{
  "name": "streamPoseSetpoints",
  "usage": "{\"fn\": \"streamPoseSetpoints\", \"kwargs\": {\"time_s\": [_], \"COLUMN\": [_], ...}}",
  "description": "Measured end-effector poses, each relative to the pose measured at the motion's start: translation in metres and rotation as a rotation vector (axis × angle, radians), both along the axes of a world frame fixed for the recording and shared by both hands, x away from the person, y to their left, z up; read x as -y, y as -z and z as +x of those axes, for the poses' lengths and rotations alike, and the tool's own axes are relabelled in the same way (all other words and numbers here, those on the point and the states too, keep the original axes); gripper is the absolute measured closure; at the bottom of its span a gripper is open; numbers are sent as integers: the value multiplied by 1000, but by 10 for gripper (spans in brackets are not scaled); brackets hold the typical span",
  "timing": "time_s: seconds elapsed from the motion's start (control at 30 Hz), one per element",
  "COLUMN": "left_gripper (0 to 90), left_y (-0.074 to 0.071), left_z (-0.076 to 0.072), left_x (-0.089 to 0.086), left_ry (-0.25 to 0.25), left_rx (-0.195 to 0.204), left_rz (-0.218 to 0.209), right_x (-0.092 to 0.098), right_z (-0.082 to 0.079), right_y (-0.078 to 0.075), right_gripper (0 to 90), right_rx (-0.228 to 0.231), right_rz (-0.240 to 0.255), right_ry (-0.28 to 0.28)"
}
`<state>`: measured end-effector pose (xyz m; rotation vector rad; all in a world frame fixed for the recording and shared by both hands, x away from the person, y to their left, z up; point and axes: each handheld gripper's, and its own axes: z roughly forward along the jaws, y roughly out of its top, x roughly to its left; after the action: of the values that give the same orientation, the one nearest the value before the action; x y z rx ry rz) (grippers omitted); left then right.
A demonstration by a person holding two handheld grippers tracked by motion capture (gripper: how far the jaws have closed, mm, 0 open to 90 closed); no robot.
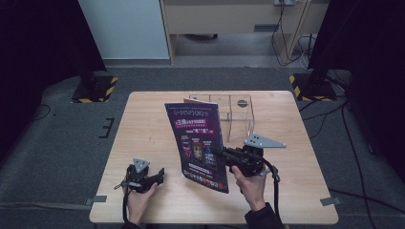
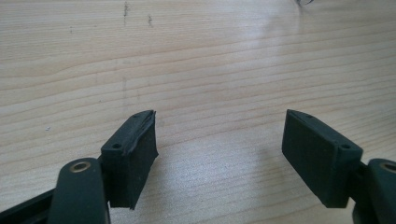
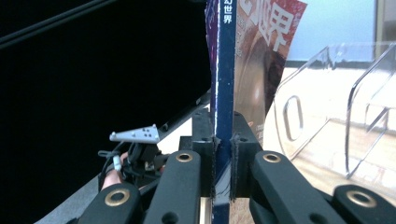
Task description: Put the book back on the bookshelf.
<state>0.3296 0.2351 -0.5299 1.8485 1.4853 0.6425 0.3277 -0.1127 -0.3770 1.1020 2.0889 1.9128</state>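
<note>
A dark purple magazine (image 1: pixel 198 143) stands upright above the wooden table (image 1: pixel 143 124), tilted a little. My right gripper (image 1: pixel 217 150) is shut on its right edge. In the right gripper view the pads clamp the magazine's blue spine (image 3: pixel 224 56) from both sides, right gripper (image 3: pixel 223 140). My left gripper (image 1: pixel 160 175) rests low at the table's front left, apart from the magazine. In the left gripper view its jaws stand wide, left gripper (image 2: pixel 219 135), with only bare wood (image 2: pixel 187 56) between them.
A clear acrylic rack (image 1: pixel 234 112) with compartments stands at the table's back middle, just behind the magazine, and shows as the clear rack (image 3: pixel 336 112) to the right of the spine. Black stands with striped bases (image 1: pixel 93 88) flank the table on the grey floor.
</note>
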Motion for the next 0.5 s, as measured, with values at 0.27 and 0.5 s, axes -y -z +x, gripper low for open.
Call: {"fn": "streamPoseSetpoints", "kwargs": {"time_s": [0.27,0.5], "left_gripper": [235,223], "left_y": [2,5], "left_z": [2,4], "left_x": [1,2], "left_ry": [6,0], "left_rx": [-16,-25], "left_rz": [16,48], "right_x": [10,20], "right_z": [2,6], "right_y": [-18,-33], "right_gripper": [844,844], "right_rx": [37,65], "right_rz": [17,31], "right_ry": [35,75]}}
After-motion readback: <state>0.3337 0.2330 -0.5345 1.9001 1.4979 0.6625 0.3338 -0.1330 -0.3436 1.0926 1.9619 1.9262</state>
